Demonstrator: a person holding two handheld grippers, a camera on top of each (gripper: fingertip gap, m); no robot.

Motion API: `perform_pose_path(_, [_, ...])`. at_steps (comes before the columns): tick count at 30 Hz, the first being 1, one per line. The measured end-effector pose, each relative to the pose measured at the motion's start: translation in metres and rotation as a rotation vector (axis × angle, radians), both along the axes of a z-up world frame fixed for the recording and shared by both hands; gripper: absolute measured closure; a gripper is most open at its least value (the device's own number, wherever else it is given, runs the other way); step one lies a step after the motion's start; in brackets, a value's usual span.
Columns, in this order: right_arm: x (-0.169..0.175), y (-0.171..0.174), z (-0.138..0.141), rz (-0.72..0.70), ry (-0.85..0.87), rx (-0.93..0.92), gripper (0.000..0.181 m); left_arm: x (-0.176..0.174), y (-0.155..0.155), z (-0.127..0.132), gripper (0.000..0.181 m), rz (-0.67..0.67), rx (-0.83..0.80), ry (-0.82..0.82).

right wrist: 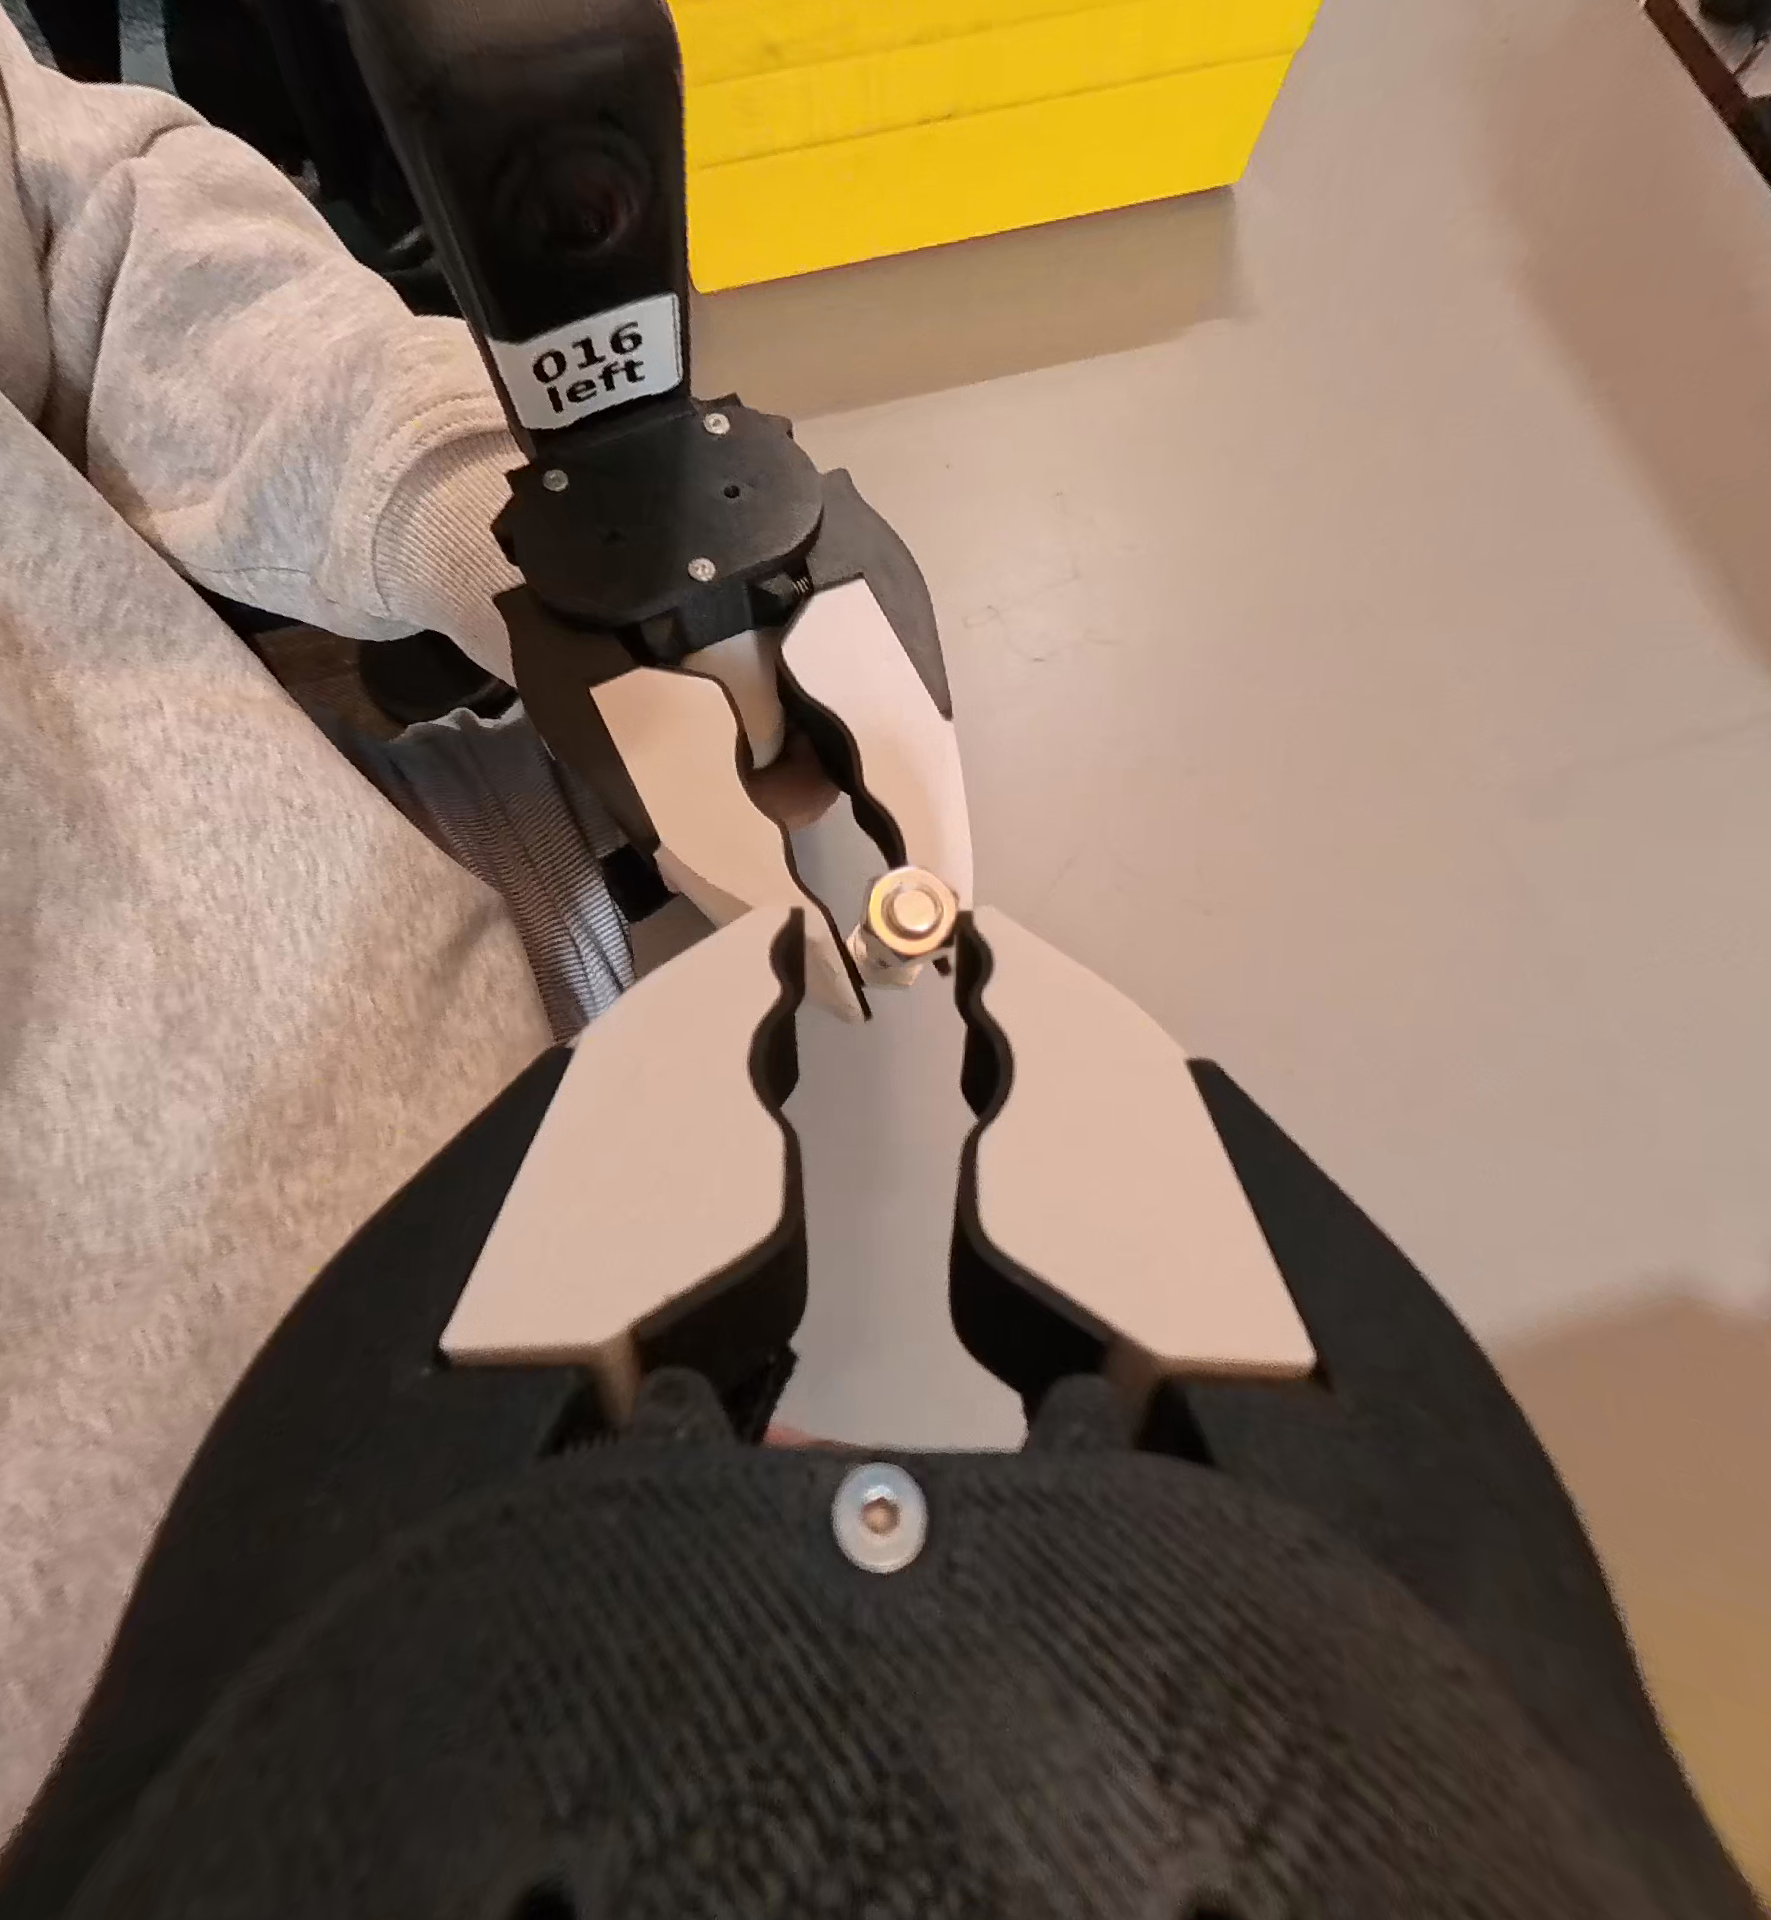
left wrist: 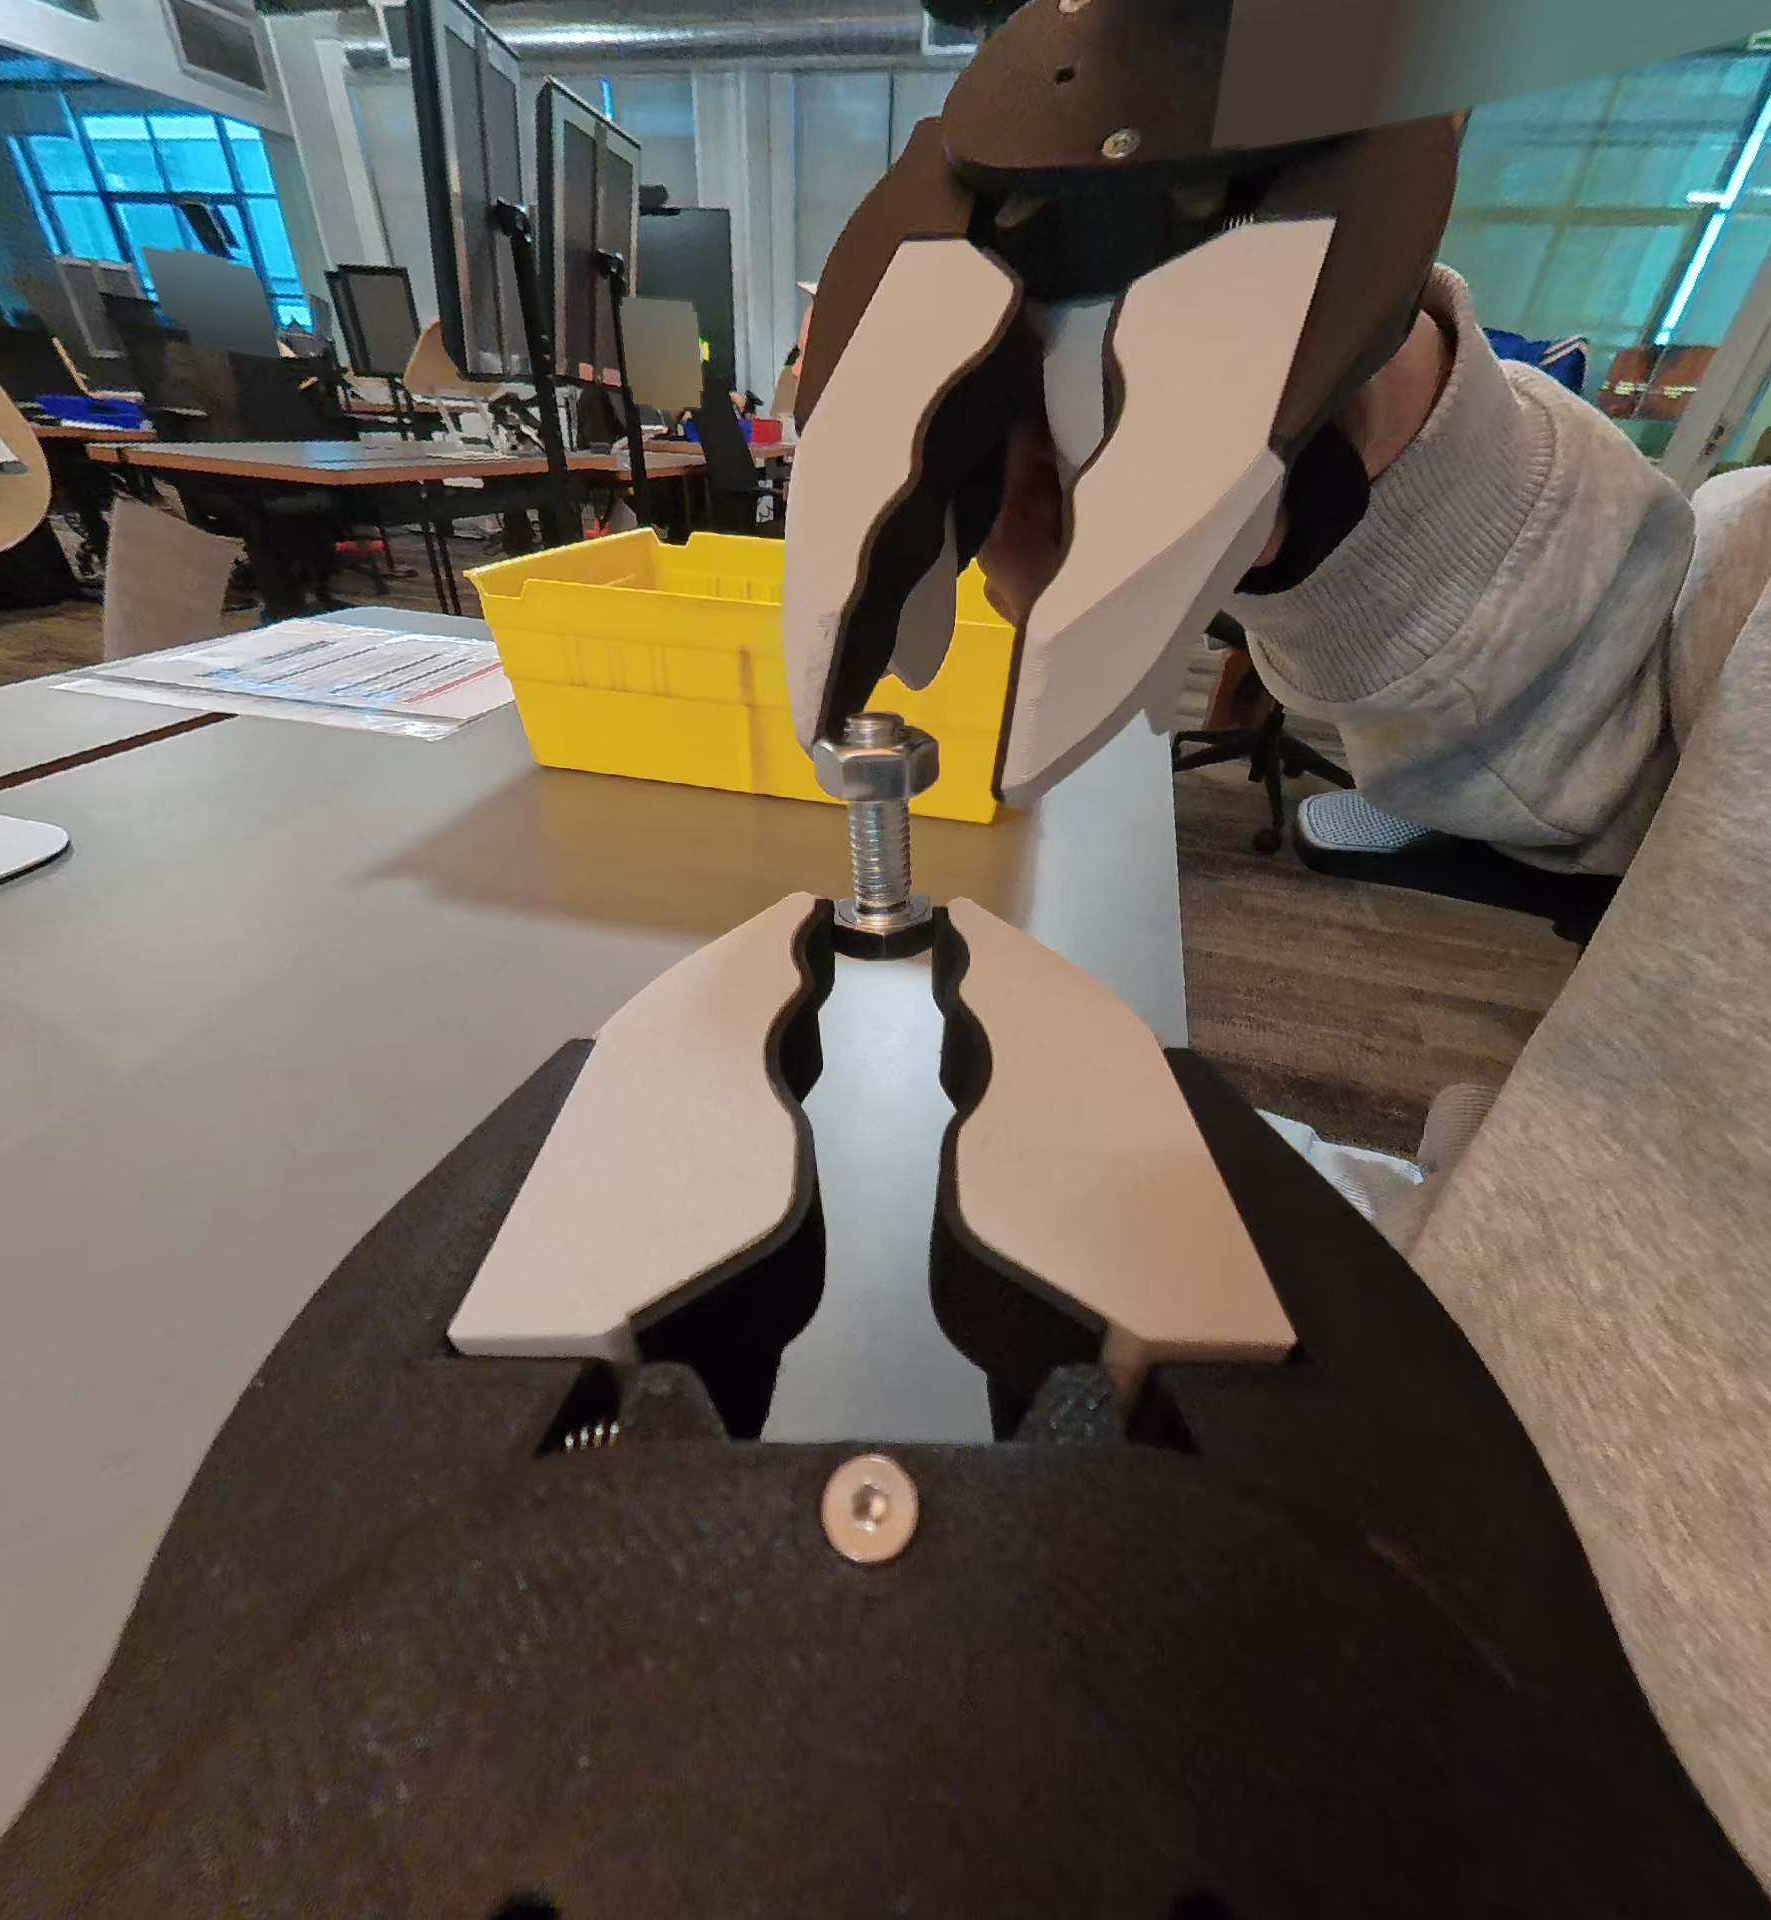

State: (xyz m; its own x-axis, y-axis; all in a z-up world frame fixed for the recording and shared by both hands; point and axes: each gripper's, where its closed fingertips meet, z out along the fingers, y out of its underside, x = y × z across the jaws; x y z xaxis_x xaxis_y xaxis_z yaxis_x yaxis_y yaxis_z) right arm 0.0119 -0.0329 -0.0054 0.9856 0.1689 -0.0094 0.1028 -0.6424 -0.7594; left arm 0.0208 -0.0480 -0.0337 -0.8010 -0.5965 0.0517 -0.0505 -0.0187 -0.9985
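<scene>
A silver bolt (left wrist: 879, 862) stands upright with a hex nut (left wrist: 876, 761) threaded near its top end. My left gripper (left wrist: 881, 920) is shut on the bolt's lower end and holds it above the grey table (left wrist: 237, 987). My right gripper (left wrist: 922, 764) comes down from above, open, with its jaws on either side of the nut. One of its fingertips (left wrist: 827, 717) touches the nut and the other stands clear. In the right wrist view the nut (right wrist: 907, 925) shows end-on between my right gripper's (right wrist: 886, 925) tips, with the left gripper (right wrist: 907, 961) holding the bolt beneath.
A yellow bin (left wrist: 652, 665) stands on the table just behind the bolt and also shows in the right wrist view (right wrist: 964, 125). A sheet in a plastic sleeve (left wrist: 309, 665) lies at far left. The table edge (left wrist: 1161, 883) is close on the right. A grey sleeve (left wrist: 1483, 582) is alongside. My left and right fingertips are right by each other.
</scene>
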Motion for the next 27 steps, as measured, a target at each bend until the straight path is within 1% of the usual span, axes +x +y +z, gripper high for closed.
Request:
perform_pose_path(7, [-0.007,0.006,0.001,0.023,-0.002,0.017,0.148,-0.001,-0.003,-0.002,0.163,-0.015,0.016,0.005])
perform_pose_path(11, [-0.017,0.008,0.001,0.055,-0.012,0.009,0.148,-0.001,-0.003,-0.002,0.163,-0.011,0.017,0.006])
perform_pose_path(17, [-0.021,0.001,0.000,0.077,-0.049,-0.033,0.154,0.001,-0.001,-0.001,0.163,-0.001,0.006,0.009])
perform_pose_path(22, [-0.020,-0.005,-0.002,0.086,-0.093,-0.077,0.155,0.003,0.002,0.001,0.163,0.011,-0.021,0.019])
perform_pose_path(27, [-0.011,-0.013,-0.005,0.056,-0.124,-0.123,0.154,0.004,0.005,0.007,0.163,0.017,-0.060,0.012])
